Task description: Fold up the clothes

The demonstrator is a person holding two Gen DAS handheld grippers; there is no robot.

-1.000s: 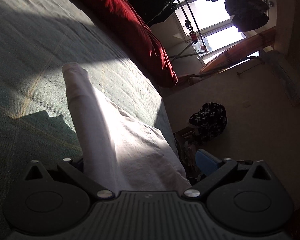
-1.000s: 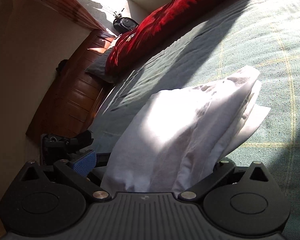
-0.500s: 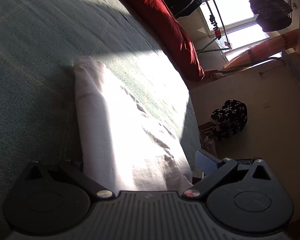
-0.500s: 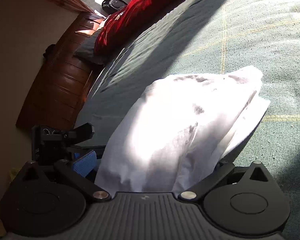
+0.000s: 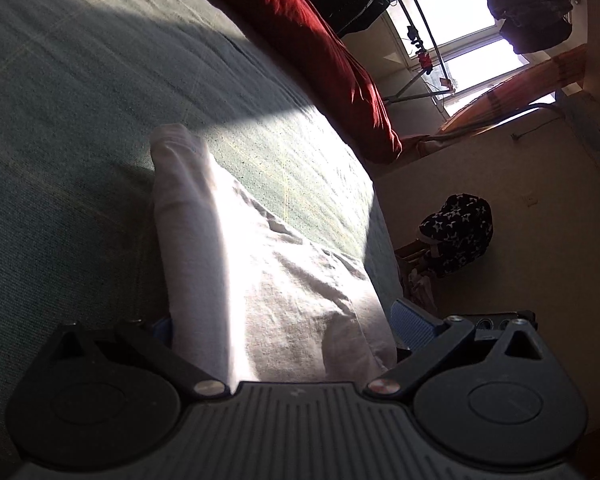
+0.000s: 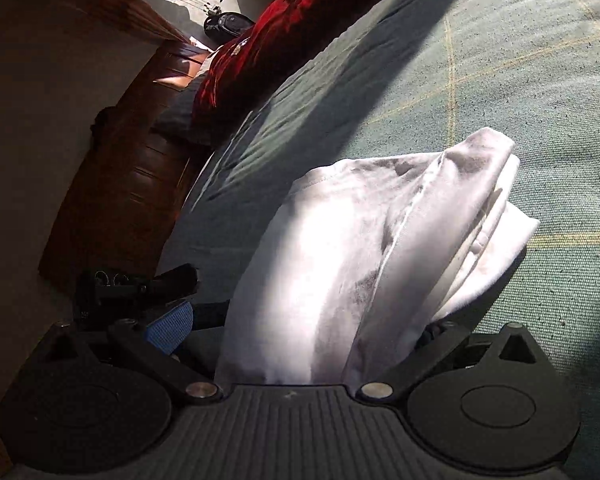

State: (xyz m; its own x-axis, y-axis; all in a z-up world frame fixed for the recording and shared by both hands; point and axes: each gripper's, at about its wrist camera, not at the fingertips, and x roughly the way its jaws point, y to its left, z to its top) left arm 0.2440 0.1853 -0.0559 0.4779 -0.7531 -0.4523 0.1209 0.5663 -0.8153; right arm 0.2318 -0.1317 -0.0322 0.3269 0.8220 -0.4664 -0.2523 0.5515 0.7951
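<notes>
A folded white garment [image 5: 280, 280] lies lengthwise on the green checked bedspread [image 5: 80, 100], half in sunlight. My left gripper [image 5: 288, 320] is shut on its near end, the blue pads standing wide apart around the thick bundle. In the right wrist view the same white garment [image 6: 340, 240] shows several stacked layers at its far end. There my right gripper [image 6: 300, 328] clasps the other side, one blue pad [image 6: 168, 328] showing and the other finger hidden under cloth. The left gripper [image 6: 136, 284] appears beyond it, and the right gripper [image 5: 496, 322] shows in the left view.
A red blanket [image 5: 320, 48] lies along the far side of the bedspread [image 6: 500, 80]. A wooden headboard [image 6: 120, 200] stands past the bed's edge. A black star-patterned item [image 5: 456, 228] sits on the floor near the wall, with dark clothes hanging at the window [image 5: 460, 12].
Both grippers have come down with the garment. Its far end, which hung above its own shadow, now rests on the bedspread, and its layers have settled.
</notes>
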